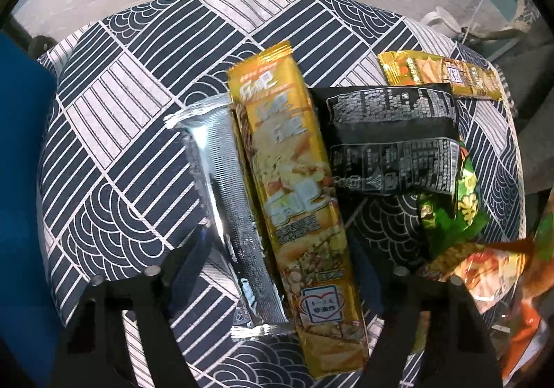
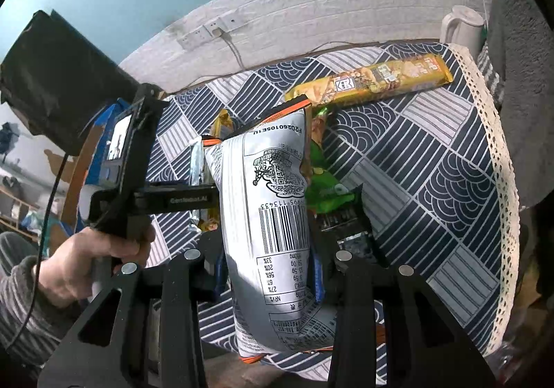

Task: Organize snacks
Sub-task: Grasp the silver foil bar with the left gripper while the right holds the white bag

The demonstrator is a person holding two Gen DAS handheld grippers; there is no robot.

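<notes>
The left gripper (image 1: 277,284) points steeply down, jaws apart, straddling a silver foil packet (image 1: 225,201) and a long gold snack bar (image 1: 294,187) lying side by side lengthwise on the patterned cloth (image 1: 114,131); the right gripper (image 2: 270,259), angled downward, clamps a glossy white crisp bag (image 2: 273,214) held upright above it.

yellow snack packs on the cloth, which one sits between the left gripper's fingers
The long yellow pack lying beside the silver pack, running between the left gripper fingers. The other yellow pack lies crosswise at the far edge, behind the black bag.
</notes>
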